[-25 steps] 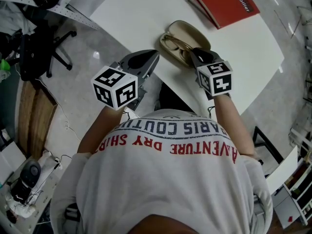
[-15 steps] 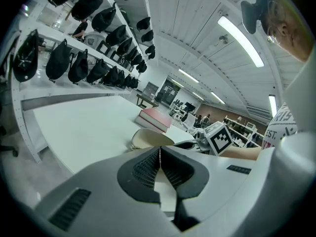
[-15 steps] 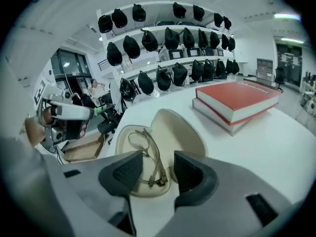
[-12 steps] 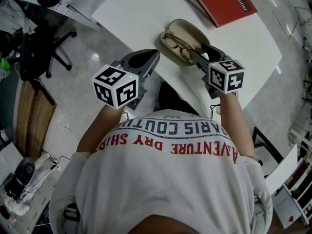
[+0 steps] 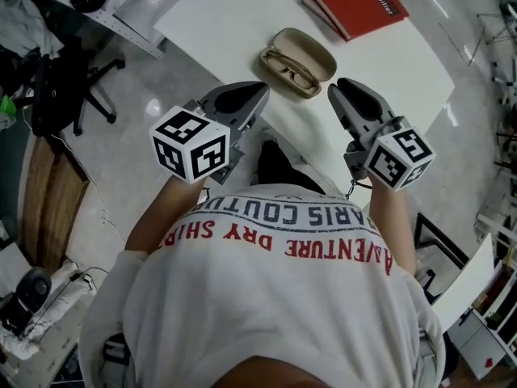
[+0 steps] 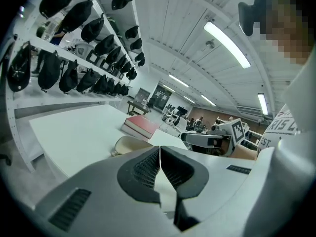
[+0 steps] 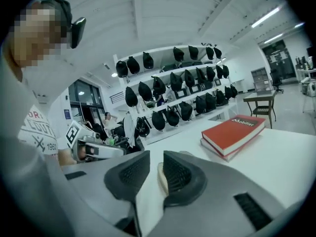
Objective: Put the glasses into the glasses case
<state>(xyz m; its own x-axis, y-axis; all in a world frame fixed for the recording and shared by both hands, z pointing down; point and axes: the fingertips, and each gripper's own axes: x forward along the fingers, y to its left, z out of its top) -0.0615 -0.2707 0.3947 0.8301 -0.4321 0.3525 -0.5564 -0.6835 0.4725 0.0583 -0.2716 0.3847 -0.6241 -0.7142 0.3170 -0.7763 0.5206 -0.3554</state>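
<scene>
The glasses (image 5: pixel 292 65) lie inside the open beige glasses case (image 5: pixel 300 45), which rests on the white table (image 5: pixel 234 14) near its front edge, at your 12 o'clock in the head view. A red book (image 5: pixel 355 2) sits on the same table at about 2 o'clock from the case, well apart from it.

Your left gripper (image 5: pixel 257 87) hovers off the table edge at about 8 o'clock from the case, its jaws clenched together tip to tip with nothing between them.

Your right gripper (image 5: pixel 343 83) hangs at about 4 o'clock from the case, clear of it. Its jaws have just been closing, yet a gap shows between the pads and they grasp nothing; in the right gripper view only a sliver of the case is seen beyond through that gap. Neither tool touches the case or the glasses.
</scene>
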